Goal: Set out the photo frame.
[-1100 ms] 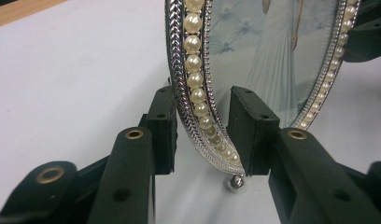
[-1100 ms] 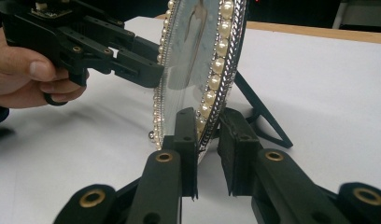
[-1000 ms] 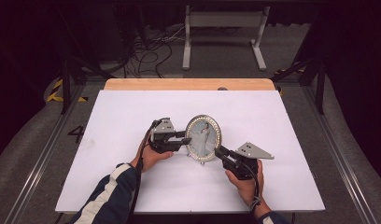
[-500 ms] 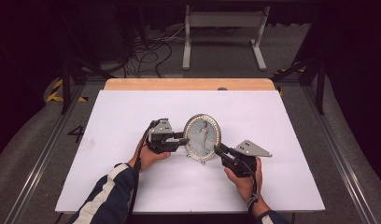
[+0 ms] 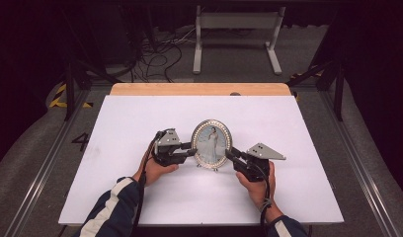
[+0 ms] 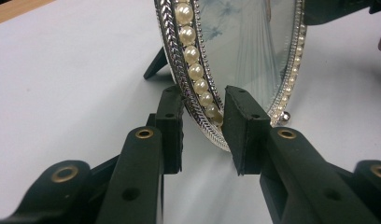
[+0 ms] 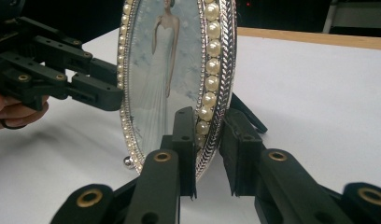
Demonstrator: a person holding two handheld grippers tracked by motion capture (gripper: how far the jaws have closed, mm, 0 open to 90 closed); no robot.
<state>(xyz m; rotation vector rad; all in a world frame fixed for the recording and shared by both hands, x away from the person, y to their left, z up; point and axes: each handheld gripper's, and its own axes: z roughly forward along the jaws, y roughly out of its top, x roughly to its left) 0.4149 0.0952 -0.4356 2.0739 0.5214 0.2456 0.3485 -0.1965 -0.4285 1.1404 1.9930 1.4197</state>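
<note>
Standing upright mid-frame in the high view, the frame (image 5: 212,144) sits on the table (image 5: 140,118), left gripper (image 5: 191,150) and right gripper (image 5: 229,154) flanking it. Left gripper view: jaws pinch the pearl rim (image 6: 198,74), lower centre. Right gripper view: jaws straddle the rim; contact unclear, cannot tell.

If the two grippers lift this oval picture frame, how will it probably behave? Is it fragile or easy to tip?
The oval picture frame looks stiff, so it should not bend. Its glossy front pane and shiny silver rim may be slippery and breakable. It stands upright on a thin back leg and small ball feet, so a push would likely tip it.
</note>
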